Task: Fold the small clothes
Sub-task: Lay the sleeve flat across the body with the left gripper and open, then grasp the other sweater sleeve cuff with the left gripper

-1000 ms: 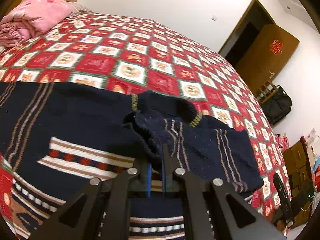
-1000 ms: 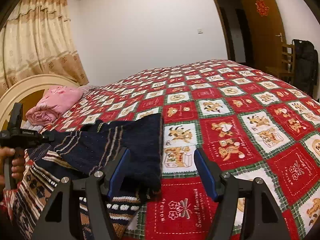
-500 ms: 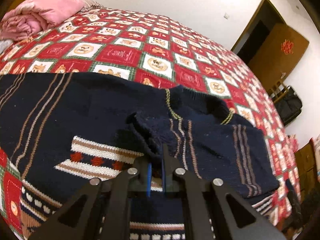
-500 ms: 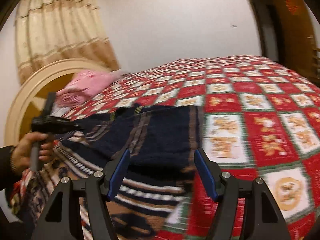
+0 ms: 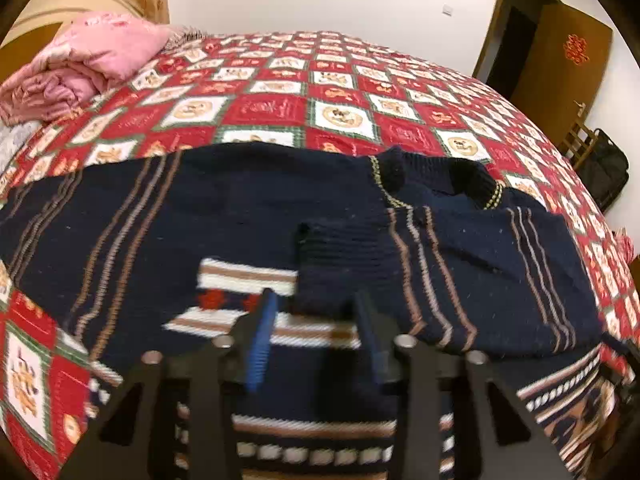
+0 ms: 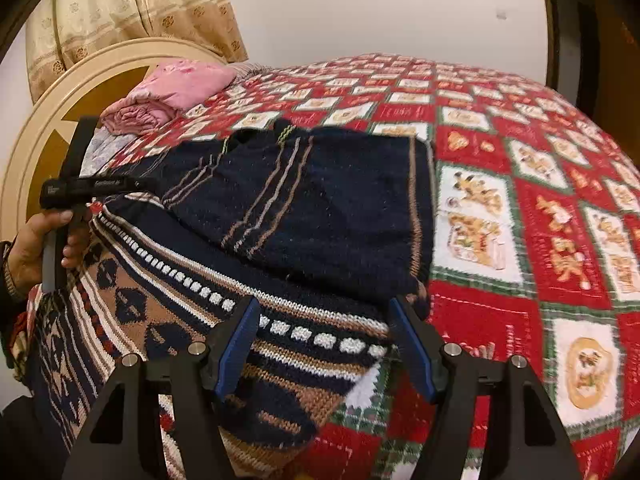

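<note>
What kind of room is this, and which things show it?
Most likely a home bedroom. A bed with a red patterned bedspread and curved headboard fills the view, a folded pink quilt lies at its head, and curtains hang behind.

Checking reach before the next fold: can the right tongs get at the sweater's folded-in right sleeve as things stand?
Probably yes. The right tongs are open and empty just short of the sleeve, which lies on top of the sweater with nothing over it.

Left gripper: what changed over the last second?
The left gripper opened, letting go of the sleeve cuff, which now lies folded onto the navy sweater. The right gripper stayed open above the sweater's hem. The pink blanket is unchanged.
</note>
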A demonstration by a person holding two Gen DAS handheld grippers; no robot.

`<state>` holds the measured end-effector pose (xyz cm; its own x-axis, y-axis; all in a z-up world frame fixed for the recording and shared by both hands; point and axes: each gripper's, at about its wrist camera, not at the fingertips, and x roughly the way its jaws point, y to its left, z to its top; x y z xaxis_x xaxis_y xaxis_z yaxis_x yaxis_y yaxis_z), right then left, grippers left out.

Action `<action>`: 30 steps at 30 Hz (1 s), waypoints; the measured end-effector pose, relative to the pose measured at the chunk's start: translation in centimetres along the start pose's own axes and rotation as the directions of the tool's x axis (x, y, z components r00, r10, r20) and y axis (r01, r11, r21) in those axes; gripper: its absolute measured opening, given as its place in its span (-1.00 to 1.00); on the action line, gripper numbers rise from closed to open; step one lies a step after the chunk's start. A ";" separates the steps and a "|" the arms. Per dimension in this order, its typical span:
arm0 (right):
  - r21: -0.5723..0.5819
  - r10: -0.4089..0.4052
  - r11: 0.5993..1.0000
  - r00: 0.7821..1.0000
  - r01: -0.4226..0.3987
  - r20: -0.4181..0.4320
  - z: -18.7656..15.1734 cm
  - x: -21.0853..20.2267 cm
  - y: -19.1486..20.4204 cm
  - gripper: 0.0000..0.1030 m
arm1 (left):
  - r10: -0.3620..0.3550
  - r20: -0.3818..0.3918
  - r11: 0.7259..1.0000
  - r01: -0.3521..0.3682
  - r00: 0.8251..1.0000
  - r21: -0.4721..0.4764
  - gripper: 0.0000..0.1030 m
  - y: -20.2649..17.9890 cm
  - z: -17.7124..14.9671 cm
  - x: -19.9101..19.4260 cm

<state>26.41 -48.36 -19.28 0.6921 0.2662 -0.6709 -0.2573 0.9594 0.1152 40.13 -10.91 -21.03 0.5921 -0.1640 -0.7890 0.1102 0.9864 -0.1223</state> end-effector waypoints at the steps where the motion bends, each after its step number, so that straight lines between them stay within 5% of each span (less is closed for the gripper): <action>1: -0.022 -0.011 1.000 0.999 0.012 0.053 0.4 -0.9 0.5 0.31 | 0.007 0.006 1.000 -0.007 1.000 0.004 -0.05 0.4 -0.1 -0.2; 3: -0.058 -0.018 0.998 0.990 0.026 0.139 1.5 -1.7 1.6 0.31 | 0.009 0.023 1.000 -0.009 1.000 0.010 -0.05 1.0 -0.2 -0.5; 5: -0.065 -0.047 0.996 0.989 0.056 0.137 2.5 -0.9 2.3 0.31 | 0.023 0.024 0.999 -0.024 0.999 0.027 -0.05 0.8 0.0 -0.4; 13: 0.051 -0.101 0.993 0.987 0.108 -0.124 2.5 5.5 1.3 0.31 | 0.089 0.027 0.990 -0.092 0.996 0.110 0.07 -1.7 -0.5 0.2; 15: 0.006 -0.135 0.991 0.980 0.137 -0.144 1.8 5.6 1.7 0.31 | 0.099 0.036 0.987 -0.103 0.994 0.126 0.23 -2.0 -1.0 0.3; 20: -0.109 -0.234 0.970 0.954 0.216 -0.189 1.4 5.2 3.3 0.31 | 0.113 0.022 0.982 -0.115 0.993 0.152 0.23 -2.2 -1.7 1.0; 22: -0.112 -0.259 0.964 0.949 0.242 -0.177 2.3 4.2 3.9 0.31 | 0.104 0.023 0.982 -0.107 0.994 0.153 0.24 -2.3 -1.7 0.9; 25: -0.044 -0.199 0.980 0.974 0.196 -0.106 4.8 2.9 5.3 0.31 | 0.088 0.024 0.985 -0.091 0.996 0.146 0.28 -2.2 -1.9 0.9; 30: -0.046 -0.210 0.977 0.972 0.206 -0.106 7.1 6.5 8.1 0.31 | 0.062 0.017 0.990 -0.064 0.998 0.127 0.36 -1.8 -2.0 1.2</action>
<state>33.59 -38.19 -17.47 0.6554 0.0471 -0.7538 -0.1399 0.9884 -0.0598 39.01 -12.81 -22.94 0.6115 -0.1024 -0.7846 0.1725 0.9850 0.0059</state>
